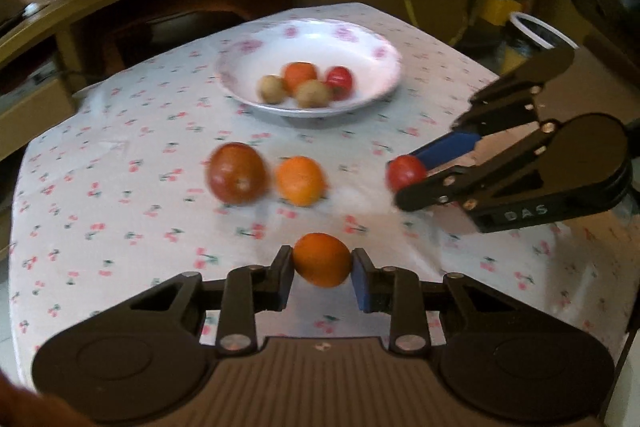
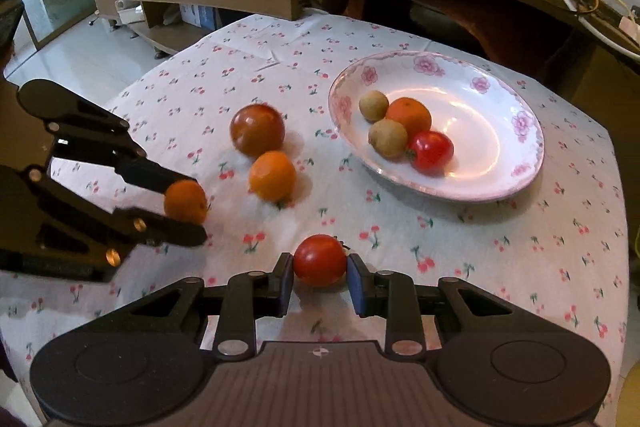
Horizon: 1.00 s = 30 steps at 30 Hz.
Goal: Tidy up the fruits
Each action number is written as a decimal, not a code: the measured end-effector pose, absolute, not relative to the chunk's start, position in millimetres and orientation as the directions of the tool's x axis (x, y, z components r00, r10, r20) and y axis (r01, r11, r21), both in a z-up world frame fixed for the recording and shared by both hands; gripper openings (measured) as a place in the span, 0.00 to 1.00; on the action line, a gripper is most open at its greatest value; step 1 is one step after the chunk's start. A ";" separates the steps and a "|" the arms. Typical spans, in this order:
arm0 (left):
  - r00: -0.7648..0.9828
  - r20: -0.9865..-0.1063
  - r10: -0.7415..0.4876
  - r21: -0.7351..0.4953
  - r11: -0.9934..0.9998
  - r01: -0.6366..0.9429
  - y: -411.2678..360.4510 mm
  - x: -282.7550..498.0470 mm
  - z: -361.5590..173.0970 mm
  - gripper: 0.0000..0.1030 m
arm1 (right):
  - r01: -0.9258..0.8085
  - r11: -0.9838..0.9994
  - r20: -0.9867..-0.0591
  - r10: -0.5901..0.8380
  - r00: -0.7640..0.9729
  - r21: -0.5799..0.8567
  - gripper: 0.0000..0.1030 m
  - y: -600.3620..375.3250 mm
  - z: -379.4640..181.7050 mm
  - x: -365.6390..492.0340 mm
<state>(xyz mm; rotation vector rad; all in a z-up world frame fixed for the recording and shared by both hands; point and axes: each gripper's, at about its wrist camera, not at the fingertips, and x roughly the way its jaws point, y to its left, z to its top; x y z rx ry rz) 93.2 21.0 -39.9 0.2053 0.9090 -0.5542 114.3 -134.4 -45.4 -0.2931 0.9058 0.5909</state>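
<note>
Your left gripper (image 1: 322, 267) was clamped on a small orange (image 1: 322, 259), pads bearing on its two sides at the widest part. Your right gripper (image 2: 319, 269) was likewise closed around a red tomato (image 2: 319, 259), held across its middle. Both fruits sat just above the cherry-print tablecloth (image 2: 500, 247); whether either touched the cloth could not be told.

Handling, as judged: the orange looked firm and light, with a dimpled skin that should grip well. The tomato looked smooth, glossy and soft, liable to bruise or slip under a hard squeeze; a hold across the middle suited it.

The flowered plate (image 2: 520, 171) held two small brown fruits, one orange fruit and one red tomato, clustered and touching. On the cloth, well apart from the plate, lay a large dark red-brown fruit (image 2: 257, 130) touching, or nearly touching, a second orange (image 2: 272, 175).

Limits: the left wrist view was motion-blurred, so fruit skins and stems were unreadable there. The brown fruits' kind could not be settled. The undersides of both held fruits were hidden. The fruits on the shelf behind were cut off by the frame edge.
</note>
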 end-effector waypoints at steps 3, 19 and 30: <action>0.482 -0.793 -0.372 -0.049 0.828 0.558 13.7 87.9 -43.3 0.36 | -0.603 0.798 -0.807 0.346 0.478 -0.014 0.28 -134.9 -48.2 102.8; 0.531 -0.795 -0.292 0.049 0.842 0.537 -3.2 66.3 -31.1 0.47 | -0.561 0.828 -0.797 0.338 0.500 -0.001 0.55 -160.5 -33.3 81.7; 0.564 -0.794 -0.229 0.073 0.884 0.461 3.6 55.7 -16.7 0.52 | -0.535 0.845 -0.768 0.338 0.543 -0.006 0.54 -158.2 -20.8 64.9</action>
